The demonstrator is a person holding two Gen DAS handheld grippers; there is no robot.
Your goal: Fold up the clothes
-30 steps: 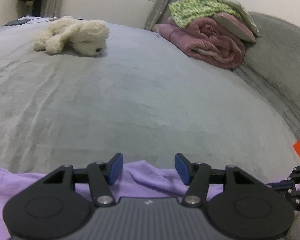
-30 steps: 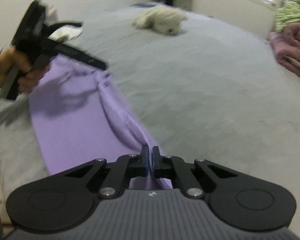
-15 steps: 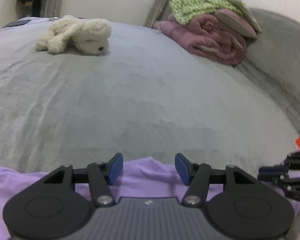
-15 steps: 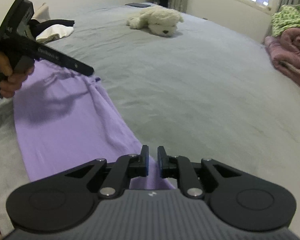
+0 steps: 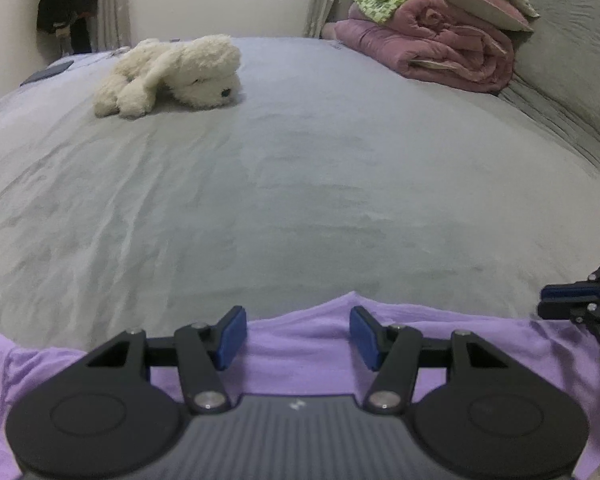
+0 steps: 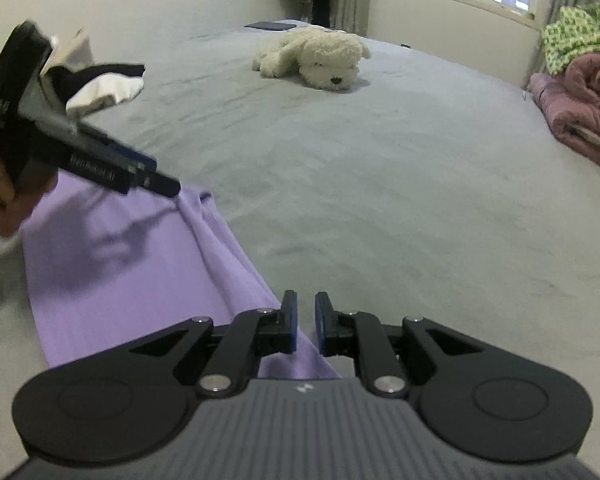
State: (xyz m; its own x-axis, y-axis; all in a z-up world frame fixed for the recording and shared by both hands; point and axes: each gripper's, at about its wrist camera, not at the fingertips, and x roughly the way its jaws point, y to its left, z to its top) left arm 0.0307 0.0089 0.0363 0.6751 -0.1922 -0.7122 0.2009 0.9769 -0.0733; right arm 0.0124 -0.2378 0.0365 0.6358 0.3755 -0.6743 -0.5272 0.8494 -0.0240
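— Most of the bed [image 5: 300, 184] lay bare in front of you, so you had plenty of room to fold forward. The purple garment [image 6: 132, 276] was spread flat along the near edge.

— Which step was I at?

— Between grasps, I judged. Your left gripper [image 5: 298, 338] hovered over the garment's far hem with its fingers wide apart, holding nothing. Your right gripper [image 6: 306, 322] stood at the garment's corner, fingers parted by a narrow gap, nothing pinched.

— And next?

— You needed both hems pinched. The stuffed dog [image 5: 172, 74] and blankets [image 5: 432, 52] sat well away.
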